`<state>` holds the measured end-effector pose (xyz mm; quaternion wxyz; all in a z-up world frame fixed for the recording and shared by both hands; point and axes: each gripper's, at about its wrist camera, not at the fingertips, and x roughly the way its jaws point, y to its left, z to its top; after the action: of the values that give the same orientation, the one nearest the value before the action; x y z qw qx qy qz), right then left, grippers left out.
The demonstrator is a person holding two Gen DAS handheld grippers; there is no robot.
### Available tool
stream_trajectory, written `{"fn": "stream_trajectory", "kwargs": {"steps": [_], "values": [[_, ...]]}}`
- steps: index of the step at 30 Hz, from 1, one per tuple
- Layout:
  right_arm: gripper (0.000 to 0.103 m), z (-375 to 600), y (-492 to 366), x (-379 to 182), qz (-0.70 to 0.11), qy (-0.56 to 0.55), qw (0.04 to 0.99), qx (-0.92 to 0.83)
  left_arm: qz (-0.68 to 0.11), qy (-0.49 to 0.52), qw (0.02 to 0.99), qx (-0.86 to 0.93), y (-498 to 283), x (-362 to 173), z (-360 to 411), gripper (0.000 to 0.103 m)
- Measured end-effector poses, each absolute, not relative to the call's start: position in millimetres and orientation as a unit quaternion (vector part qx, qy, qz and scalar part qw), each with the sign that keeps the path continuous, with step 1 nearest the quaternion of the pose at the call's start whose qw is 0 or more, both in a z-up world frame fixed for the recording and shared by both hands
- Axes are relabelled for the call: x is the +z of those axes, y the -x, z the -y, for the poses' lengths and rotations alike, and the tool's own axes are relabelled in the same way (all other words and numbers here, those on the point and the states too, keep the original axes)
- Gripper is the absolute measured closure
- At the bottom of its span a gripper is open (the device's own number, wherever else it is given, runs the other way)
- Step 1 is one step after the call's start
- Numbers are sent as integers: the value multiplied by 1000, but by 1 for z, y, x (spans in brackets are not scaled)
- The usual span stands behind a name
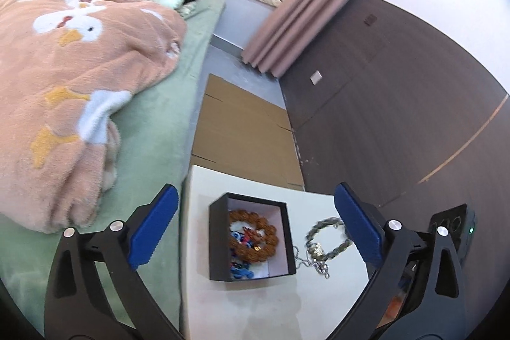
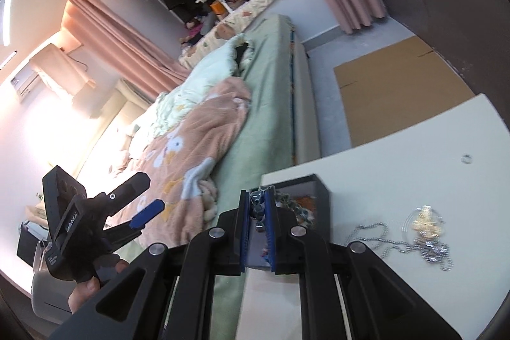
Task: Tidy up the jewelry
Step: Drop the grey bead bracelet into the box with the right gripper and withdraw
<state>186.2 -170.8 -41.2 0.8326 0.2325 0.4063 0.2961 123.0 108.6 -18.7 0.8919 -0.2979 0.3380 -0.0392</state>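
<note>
A black jewelry box (image 1: 251,241) sits open on the white table (image 1: 322,301). A brown bead bracelet (image 1: 253,235) and blue pieces lie inside it. My left gripper (image 1: 255,228) is open and hovers above the box. In the left view a grey-green bracelet (image 1: 330,239) hangs beside the box, over a silver chain (image 1: 318,263) on the table. My right gripper (image 2: 257,206) is shut on that grey-green bracelet (image 2: 295,207) and holds it over the box (image 2: 320,196). A silver chain with a gold pendant (image 2: 425,225) and a small ring (image 2: 466,159) lie on the table.
A bed with a green sheet (image 1: 153,129) and a pink duck blanket (image 1: 63,78) lies left of the table. Flat cardboard (image 1: 242,129) covers the floor beyond it. A dark wall (image 1: 398,104) runs along the right. My left gripper also shows in the right view (image 2: 140,196).
</note>
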Motion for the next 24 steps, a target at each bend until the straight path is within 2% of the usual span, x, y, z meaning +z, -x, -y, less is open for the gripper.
{"fn": "stream_trajectory", "kwargs": {"steps": [1,2,3,4,5,13,19,24], "values": [[89,166,-189,-44,-406,-239,827,307,-338,301,891,-36,-123,-19,-110,5],[76,161,-192,-49,-413,-246,815,323,-339,304,889,-34,-123,-20,-113,5],[50,157,-197,-57,-429,-251,802,331,-341,305,889,-33,-123,-21,-114,5],[41,160,-197,-59,-431,-250,806,319,-342,305,888,-32,-124,-22,-114,5],[37,164,-196,-60,-427,-244,819,296,-344,303,888,-32,-125,-23,-114,5],[37,194,-194,-57,-444,-224,830,250,-354,288,888,-46,-129,-24,-100,5],[27,222,-190,-55,-459,-210,836,214,-368,260,890,-70,-134,-25,-70,5],[14,252,-184,-58,-469,-211,838,183,-378,233,891,-97,-138,-28,-37,5]]}}
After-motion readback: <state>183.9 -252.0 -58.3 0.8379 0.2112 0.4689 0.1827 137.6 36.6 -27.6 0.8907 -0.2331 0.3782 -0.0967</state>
